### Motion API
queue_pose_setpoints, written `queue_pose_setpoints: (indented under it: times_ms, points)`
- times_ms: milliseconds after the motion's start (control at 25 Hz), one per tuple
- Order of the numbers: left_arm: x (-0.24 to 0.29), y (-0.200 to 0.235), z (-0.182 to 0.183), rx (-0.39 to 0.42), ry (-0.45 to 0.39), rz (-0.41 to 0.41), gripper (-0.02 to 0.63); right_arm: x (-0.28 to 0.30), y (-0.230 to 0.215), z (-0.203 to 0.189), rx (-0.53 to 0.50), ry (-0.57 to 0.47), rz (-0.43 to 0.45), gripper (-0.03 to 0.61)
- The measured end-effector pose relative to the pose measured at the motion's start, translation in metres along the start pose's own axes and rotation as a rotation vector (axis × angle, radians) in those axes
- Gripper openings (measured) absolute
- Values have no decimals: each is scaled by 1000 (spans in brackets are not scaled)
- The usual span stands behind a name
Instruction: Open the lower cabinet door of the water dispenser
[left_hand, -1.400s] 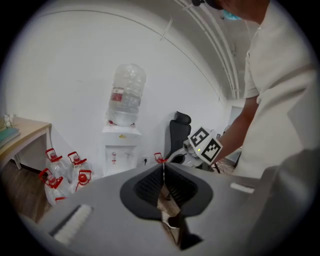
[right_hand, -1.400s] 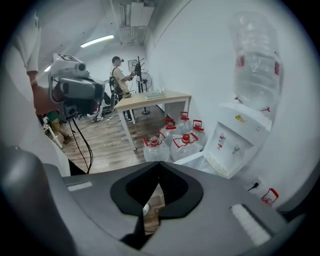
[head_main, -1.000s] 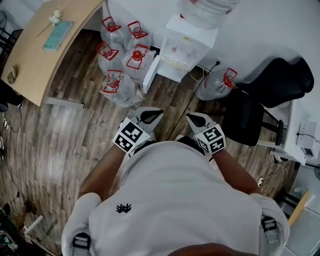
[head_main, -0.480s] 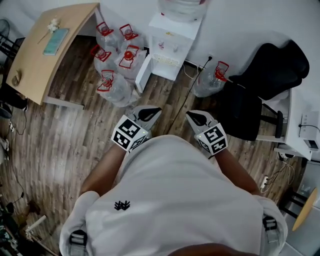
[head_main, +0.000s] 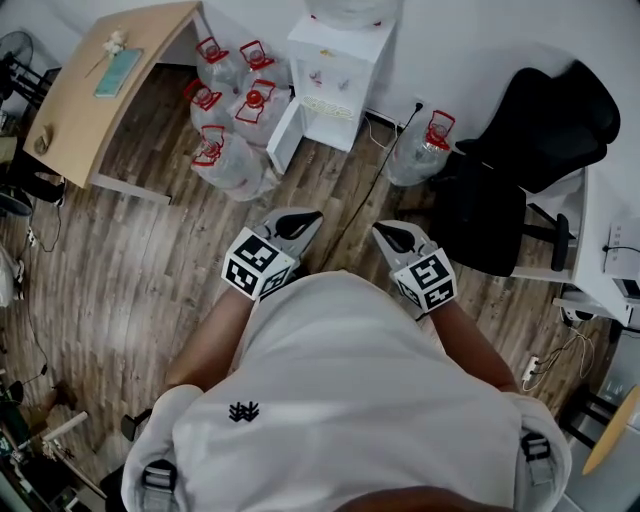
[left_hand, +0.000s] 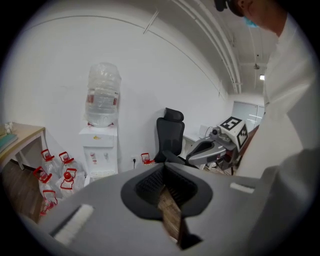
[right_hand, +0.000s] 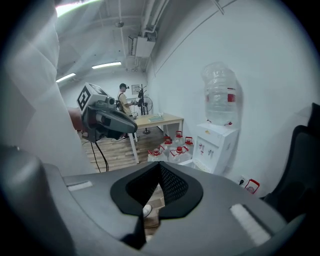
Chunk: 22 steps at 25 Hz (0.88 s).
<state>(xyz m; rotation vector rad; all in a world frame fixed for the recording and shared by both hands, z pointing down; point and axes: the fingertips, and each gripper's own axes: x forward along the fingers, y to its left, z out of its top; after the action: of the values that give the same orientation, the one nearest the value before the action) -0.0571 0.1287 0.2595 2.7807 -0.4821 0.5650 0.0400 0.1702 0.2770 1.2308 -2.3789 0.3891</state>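
The white water dispenser (head_main: 340, 70) stands against the far wall, with a big bottle on top (left_hand: 102, 97). A white panel (head_main: 284, 135) juts from its lower left, like a lower door standing ajar. Both grippers hover over the wood floor close to my body, well short of the dispenser. My left gripper (head_main: 298, 222) is shut and holds nothing, and its own view (left_hand: 162, 170) shows the dispenser (left_hand: 99, 150) ahead on the left. My right gripper (head_main: 386, 236) is also shut and bare, and from its own view (right_hand: 159, 169) the dispenser (right_hand: 216, 145) lies ahead on the right.
Several water jugs with red caps (head_main: 232, 110) crowd the floor left of the dispenser, and one more (head_main: 424, 150) stands to its right. A black office chair (head_main: 525, 150) is at the right and a wooden desk (head_main: 100, 90) at the left. A cable (head_main: 368, 190) runs across the floor.
In the head view the dispenser, jugs and desk have grown smaller and slid up and left, so more of the room shows. Both grippers keep their pose before my body, still shut.
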Motion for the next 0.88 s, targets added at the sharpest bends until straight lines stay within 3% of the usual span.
queue_pose_setpoints:
  times_ms: [360,680,880]
  points:
    - [4,-37,-19,-33,18,14,55,-19,14,-21,-9,-15,53,0]
    - [9,-49,-7,-50,-10,13,55,-26,11,-22,-14,-38,67,1]
    - [13,-55,-10,-7,9,16,55,-28,11,-21,-14,-55,69,1]
